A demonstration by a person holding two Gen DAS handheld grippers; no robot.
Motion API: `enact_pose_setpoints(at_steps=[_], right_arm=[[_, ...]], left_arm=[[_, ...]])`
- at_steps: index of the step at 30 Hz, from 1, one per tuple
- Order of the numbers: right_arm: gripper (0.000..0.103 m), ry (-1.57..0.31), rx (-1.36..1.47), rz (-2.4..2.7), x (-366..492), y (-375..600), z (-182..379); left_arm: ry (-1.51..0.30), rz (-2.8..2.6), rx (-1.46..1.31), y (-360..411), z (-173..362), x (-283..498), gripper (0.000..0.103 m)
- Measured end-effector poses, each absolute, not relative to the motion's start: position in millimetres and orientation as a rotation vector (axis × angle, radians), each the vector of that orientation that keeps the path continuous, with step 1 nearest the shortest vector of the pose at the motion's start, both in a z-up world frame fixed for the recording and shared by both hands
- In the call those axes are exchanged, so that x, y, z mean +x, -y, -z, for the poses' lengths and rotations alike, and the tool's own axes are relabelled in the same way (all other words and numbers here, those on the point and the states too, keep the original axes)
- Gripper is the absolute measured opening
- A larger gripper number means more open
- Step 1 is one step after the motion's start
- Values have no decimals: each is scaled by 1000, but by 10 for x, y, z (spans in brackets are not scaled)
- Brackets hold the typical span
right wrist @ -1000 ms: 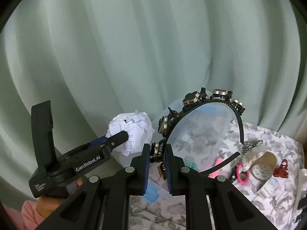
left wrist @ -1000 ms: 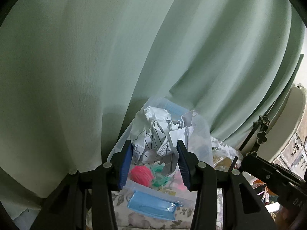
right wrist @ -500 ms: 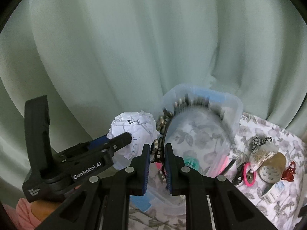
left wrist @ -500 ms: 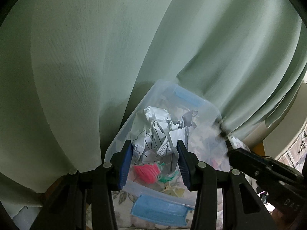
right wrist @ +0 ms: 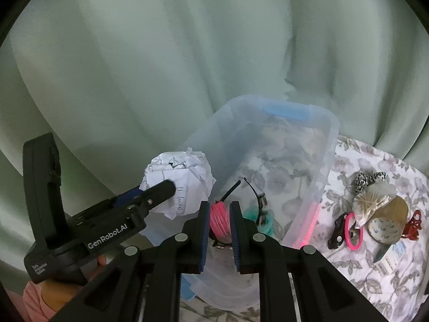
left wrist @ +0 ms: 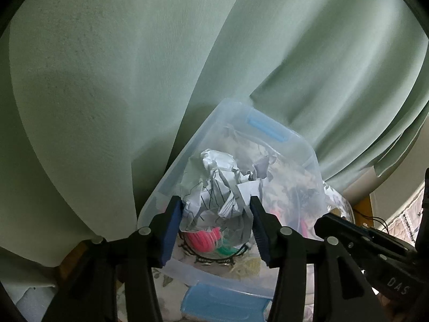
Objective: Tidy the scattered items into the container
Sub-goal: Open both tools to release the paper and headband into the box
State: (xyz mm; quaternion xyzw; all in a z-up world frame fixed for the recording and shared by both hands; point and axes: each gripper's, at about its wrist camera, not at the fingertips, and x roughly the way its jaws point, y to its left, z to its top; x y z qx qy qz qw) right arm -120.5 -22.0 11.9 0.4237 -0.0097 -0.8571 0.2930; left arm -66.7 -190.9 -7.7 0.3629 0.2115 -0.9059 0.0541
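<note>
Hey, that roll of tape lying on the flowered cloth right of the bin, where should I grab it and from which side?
Pinch the wall of the tape roll, one finger in the open core, one outside, from above right. It seems to lean face-up, and a clear bag crowds its left.

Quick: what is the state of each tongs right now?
Left tongs: closed on the crumpled paper ball, though the jaws have just been opening.
Right tongs: closed on the black studded headband.
</note>
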Motion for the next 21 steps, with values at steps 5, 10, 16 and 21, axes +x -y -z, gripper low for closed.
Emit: enact_pose_setpoints(at_steps=[5,10,16,21], right_arm=[[16,31,1144,2288,-1208,187,-117],[17,27,1158,2292,-1198,164,-109],[23,13,1177,2303,-1148,140,-115],[35,30,1186,2314,-1101,73,-118]], left_arm=[[-658,2753,1109,1944,64,-592,60],[-635,2767,1104,1920,16,-540,63],[-614,2784,1086,1861,-29,-517,64],[-602,2788,1062,1824,-93,-472,65]])
